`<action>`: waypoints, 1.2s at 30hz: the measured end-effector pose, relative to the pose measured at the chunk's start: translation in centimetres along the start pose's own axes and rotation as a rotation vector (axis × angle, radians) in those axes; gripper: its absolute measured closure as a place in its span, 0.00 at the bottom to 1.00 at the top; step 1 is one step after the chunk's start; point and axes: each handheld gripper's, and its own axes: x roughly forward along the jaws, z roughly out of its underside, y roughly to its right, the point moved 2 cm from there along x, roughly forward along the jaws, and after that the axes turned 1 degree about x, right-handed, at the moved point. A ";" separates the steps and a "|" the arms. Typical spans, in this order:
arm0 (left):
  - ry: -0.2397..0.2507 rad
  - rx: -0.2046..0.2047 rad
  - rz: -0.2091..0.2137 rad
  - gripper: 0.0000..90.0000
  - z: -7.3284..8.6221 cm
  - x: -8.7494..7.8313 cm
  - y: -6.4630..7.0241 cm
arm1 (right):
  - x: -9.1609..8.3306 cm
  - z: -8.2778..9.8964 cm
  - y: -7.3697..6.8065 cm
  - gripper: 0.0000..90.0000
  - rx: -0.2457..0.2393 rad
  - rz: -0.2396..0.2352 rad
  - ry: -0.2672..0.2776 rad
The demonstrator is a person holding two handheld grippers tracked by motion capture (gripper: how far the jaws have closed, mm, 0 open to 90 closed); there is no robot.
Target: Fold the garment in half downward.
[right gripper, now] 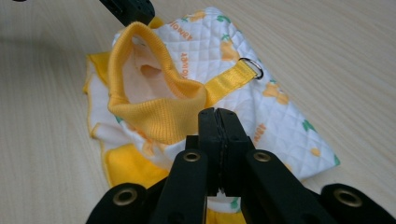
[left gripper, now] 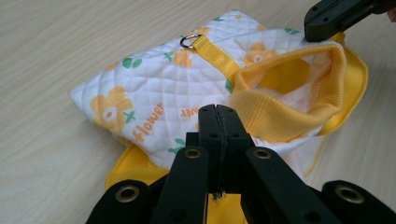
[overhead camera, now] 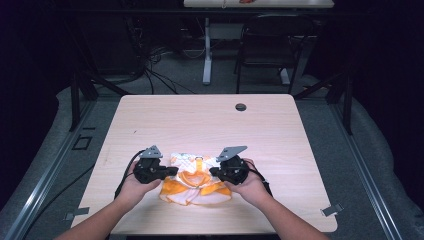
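The left gripper (overhead camera: 170,171) is pinching the left side of the small quilted garment (overhead camera: 196,181), which is lying on the table (overhead camera: 280,135) near the person's edge, jaws fully shut on the fabric. The right gripper (overhead camera: 216,171) is pinching the opposite side likewise (yellow ribbed collar (right gripper: 154,116) gaping between them). Pulling apart unevenly is risking the thin fabric slipping free.

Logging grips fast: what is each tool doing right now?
Left tool: shut, at the pet vest's edge; grip unclear.
Right tool: shut, same.
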 end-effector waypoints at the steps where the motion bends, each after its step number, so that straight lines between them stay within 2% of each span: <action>1: -0.004 0.001 0.003 1.00 0.2 0.0 0.1 | 0.0 0.0 0.0 0.99 0.000 0.000 0.000; 6: -0.019 0.008 0.008 1.00 1.1 0.1 0.3 | 0.4 0.9 -0.9 0.99 -0.016 -0.022 -0.021; 18: -0.051 0.001 0.023 1.00 3.1 0.5 0.8 | 0.7 2.7 -1.8 0.99 0.007 -0.041 -0.030; 22: -0.069 0.001 0.026 1.00 4.0 0.7 0.9 | 1.1 3.8 -2.1 0.99 0.005 -0.049 -0.051; 32: -0.063 -0.006 0.028 1.00 4.8 0.8 0.7 | 1.7 5.5 -2.2 1.00 0.046 -0.054 -0.060; 36: -0.066 -0.008 0.016 1.00 4.9 0.8 0.7 | 1.8 5.8 -2.3 1.00 0.046 -0.054 -0.063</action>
